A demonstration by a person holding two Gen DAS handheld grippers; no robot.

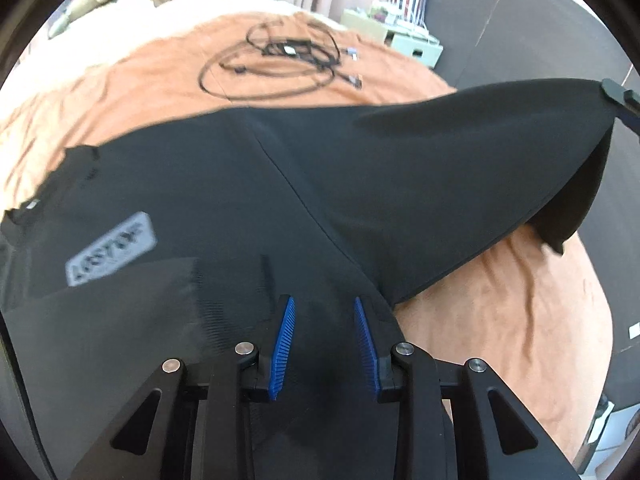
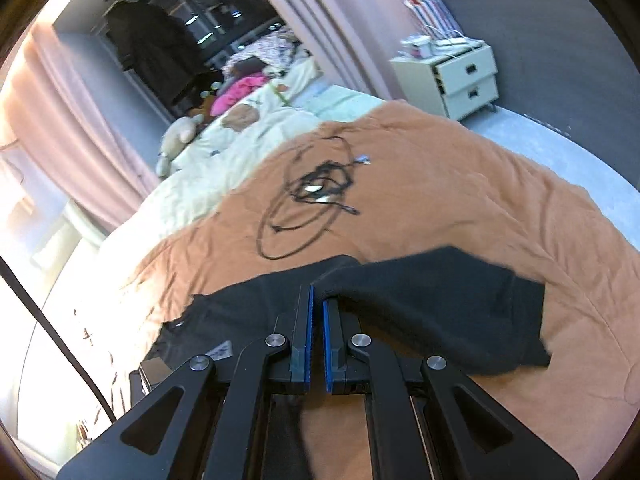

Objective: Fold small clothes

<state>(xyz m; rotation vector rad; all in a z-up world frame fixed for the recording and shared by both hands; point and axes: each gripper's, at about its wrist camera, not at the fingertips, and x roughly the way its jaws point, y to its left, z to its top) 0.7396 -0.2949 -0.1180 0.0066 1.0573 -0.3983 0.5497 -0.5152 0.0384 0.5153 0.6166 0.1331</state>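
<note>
- The black garment lies on the orange blanket that covers the bed, on the near side of the tangle of black cables; a grey printed label shows on it in the left wrist view.
- The right gripper has its blue-padded fingers nearly together on a ridge of the black garment, so it appears to pinch the cloth. In the left wrist view that pinched corner is lifted clear of the blanket, with a sleeve or flap hanging open beneath it.
- The left gripper has its fingers apart, straddling the fabric near a seam. Nothing is clamped between them.
- Judged from this, the step in hand is a first fold: one edge is raised and ready to be carried across the rest of the garment.
- The next move probably calls for the left fingers to close on the cloth they straddle, so both grippers can carry the edge over evenly towards the label side.
- The cables lie well apart from the garment and should not interfere.
</note>
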